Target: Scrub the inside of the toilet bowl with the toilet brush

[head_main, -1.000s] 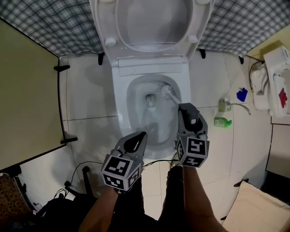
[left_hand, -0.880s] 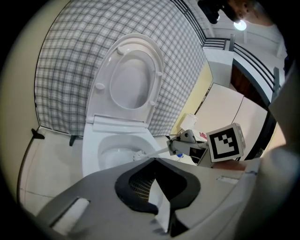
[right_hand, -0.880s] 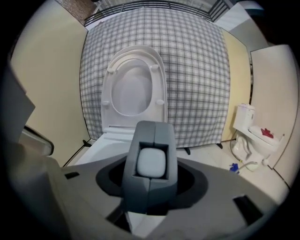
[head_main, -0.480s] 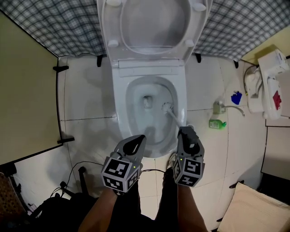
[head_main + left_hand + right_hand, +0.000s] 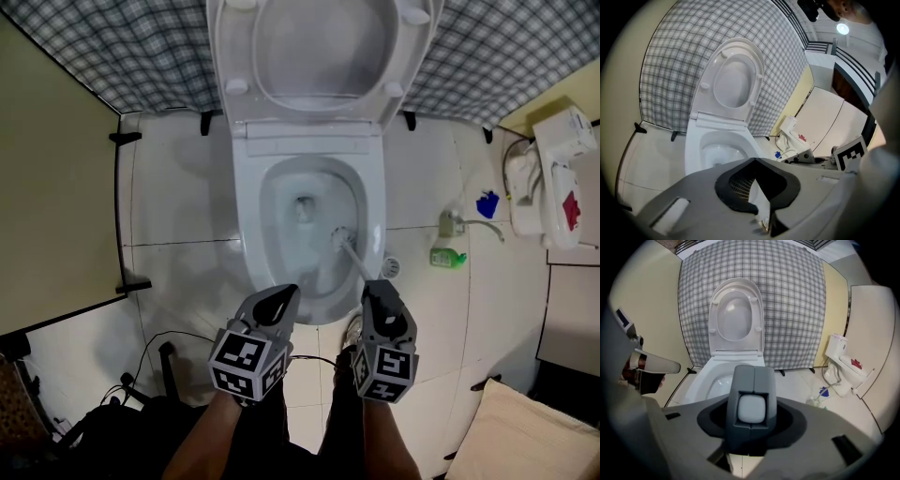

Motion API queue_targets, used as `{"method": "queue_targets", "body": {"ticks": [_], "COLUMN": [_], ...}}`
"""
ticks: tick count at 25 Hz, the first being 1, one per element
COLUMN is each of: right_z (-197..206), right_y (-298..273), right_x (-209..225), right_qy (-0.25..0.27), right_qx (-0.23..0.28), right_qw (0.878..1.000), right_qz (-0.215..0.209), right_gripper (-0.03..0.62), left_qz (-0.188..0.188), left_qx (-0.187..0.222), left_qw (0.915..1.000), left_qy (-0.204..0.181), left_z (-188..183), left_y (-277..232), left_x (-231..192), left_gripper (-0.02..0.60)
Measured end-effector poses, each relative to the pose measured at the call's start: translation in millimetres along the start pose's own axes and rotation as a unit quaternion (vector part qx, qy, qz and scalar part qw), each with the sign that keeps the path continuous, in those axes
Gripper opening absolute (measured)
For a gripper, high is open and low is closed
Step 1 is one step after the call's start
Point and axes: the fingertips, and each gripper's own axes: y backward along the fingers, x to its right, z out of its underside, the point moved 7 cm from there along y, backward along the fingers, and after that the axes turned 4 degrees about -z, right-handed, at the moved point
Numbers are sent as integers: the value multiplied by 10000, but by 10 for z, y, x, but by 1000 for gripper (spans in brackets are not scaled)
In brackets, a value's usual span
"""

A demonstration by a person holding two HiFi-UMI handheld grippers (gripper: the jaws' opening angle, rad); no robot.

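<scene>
Dipping into toilet bowl (image 5: 249, 221): toilet brush (image 5: 341, 237) head, right side.

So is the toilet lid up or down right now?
Up. The lid stands raised against the checked wall, and the bowl below lies uncovered with the brush head inside it.

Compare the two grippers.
The right gripper grips the toilet brush, its jaws having just closed further; the left gripper is shut and empty. The right gripper hangs by the toilet bowl's right rim, the left gripper at its front edge. Both point toward the bowl.
</scene>
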Motion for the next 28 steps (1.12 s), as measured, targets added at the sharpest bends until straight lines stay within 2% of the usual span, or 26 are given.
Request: {"method": "queue_targets", "body": {"ticks": [6,14,22,25,28], "right_z": [-259,-655,-633,-599,-583], "right_y": [-467,-1084,-1292,-1296,-1289], "right_x": [131,60,-206,-305,-407], "right_qy": [184,383,88,171,473], "right_qx": [245,450,573,523,385], "right_qw": [9994,9957,9879,9835,9779], "right_qz": [-129,-709,-1441,-1723,-1998], "right_gripper": [192,192,192,192,192], "left_qz": [-71,-220,-305,-326,-313], "left_qx": [-30,-69,-92,-103,-112], "left_qw": [10000,9997,9995,9994,9994], "left_qy": [-12,68,90,85,98], "left_z": [6,71,82,89,101], "left_y": [-12,-59,-74,-74,-90], "left_x": [-44,-72,-143,-172,-159], "left_gripper": [11,10,11,10,11]}}
